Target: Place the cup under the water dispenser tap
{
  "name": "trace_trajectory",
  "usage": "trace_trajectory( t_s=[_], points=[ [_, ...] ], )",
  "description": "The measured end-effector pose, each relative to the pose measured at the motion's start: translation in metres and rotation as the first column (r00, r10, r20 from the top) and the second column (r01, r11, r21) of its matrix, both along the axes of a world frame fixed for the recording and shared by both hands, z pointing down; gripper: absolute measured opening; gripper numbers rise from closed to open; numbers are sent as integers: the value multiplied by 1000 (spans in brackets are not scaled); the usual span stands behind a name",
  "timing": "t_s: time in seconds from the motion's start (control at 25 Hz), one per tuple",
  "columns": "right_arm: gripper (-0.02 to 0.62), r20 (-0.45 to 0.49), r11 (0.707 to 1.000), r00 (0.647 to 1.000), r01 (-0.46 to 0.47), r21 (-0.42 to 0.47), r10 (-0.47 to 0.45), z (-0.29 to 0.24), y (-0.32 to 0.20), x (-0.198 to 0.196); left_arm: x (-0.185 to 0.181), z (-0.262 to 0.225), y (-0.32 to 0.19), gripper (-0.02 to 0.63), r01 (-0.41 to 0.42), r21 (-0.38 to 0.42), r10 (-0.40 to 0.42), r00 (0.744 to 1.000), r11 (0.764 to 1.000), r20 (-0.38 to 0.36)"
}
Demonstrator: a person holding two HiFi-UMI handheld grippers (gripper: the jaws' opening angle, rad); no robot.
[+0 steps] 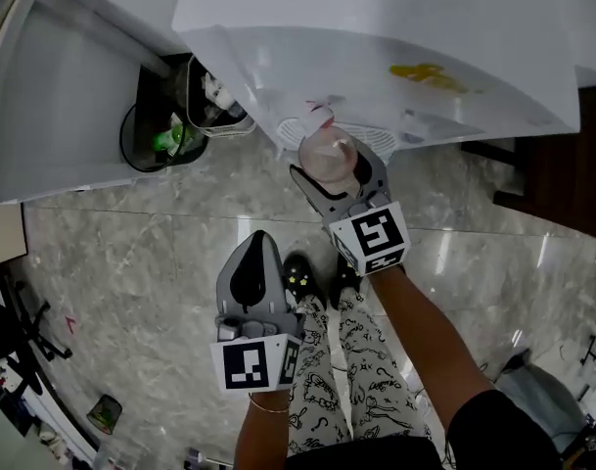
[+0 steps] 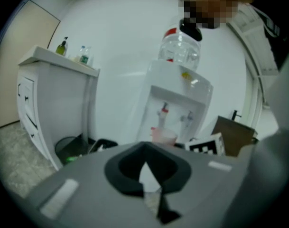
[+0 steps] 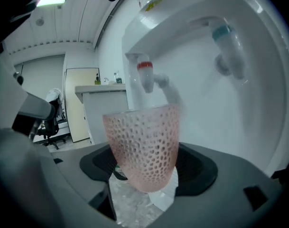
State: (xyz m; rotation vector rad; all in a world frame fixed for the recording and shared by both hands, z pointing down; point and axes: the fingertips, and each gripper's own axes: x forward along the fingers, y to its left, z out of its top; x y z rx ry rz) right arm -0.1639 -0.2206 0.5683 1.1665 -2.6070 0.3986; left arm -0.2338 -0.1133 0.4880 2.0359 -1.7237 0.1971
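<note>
**Item: cup, held at the water dispenser, under the red tap**

My right gripper (image 3: 146, 169) has its fingers closed on the lower half of the cup (image 3: 143, 144), one either side. I judge the low grip is meant to leave the rim open to the red tap (image 3: 145, 77) just above it. The blue tap (image 3: 225, 42) stands off to the right. From the head view the cup (image 1: 325, 151) is inside the recess of the water dispenser (image 1: 376, 37), over the drip grille (image 1: 388, 141); whether its base rests there I cannot tell. Cup: pale pink, translucent, dimpled honeycomb wall, tapering to the base, near upright, seemingly empty. My left gripper (image 1: 255, 253) hangs back over the floor, fingers narrow, holding nothing.
</note>
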Motion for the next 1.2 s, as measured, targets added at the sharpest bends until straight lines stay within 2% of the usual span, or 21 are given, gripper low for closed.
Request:
trace_trajectory(
  t_s=[0.12,0.24,0.36,0.52,0.68,0.76,0.92,1.2],
  points=[
    [339,-58,1000,998,12,16,-11,27,-11,-6,-6,18,2,-2,22,-47,-24,998,999,-57],
    [339,-88,999,996,-14,31,17,41,-22,-6,-11,24,-1,-2,23,-65,-28,997,998,-73],
    [339,-39,993,992,-119,6,119,51,-32,-2,-13,27,-7,-2,28,-77,-36,993,997,-116],
    [339,6,957,957,-288,-16,288,56,-39,6,2,27,-12,-2,-6,-81,-6,990,997,-140],
    [339,10,928,928,-373,-24,373,58,-43,6,10,25,-16,-2,-29,-78,15,985,997,-171],
    [339,-16,924,924,-382,-15,381,57,-43,6,15,22,-16,-2,-46,-80,31,983,996,-180],
    [339,-71,940,937,-340,17,341,57,-43,5,25,18,-12,-2,-82,-80,66,980,993,-186],
    [339,-174,955,944,-293,-54,280,79,-42,-7,14,23,-13,-2,-81,-96,61,980,992,-190]
  ],
)
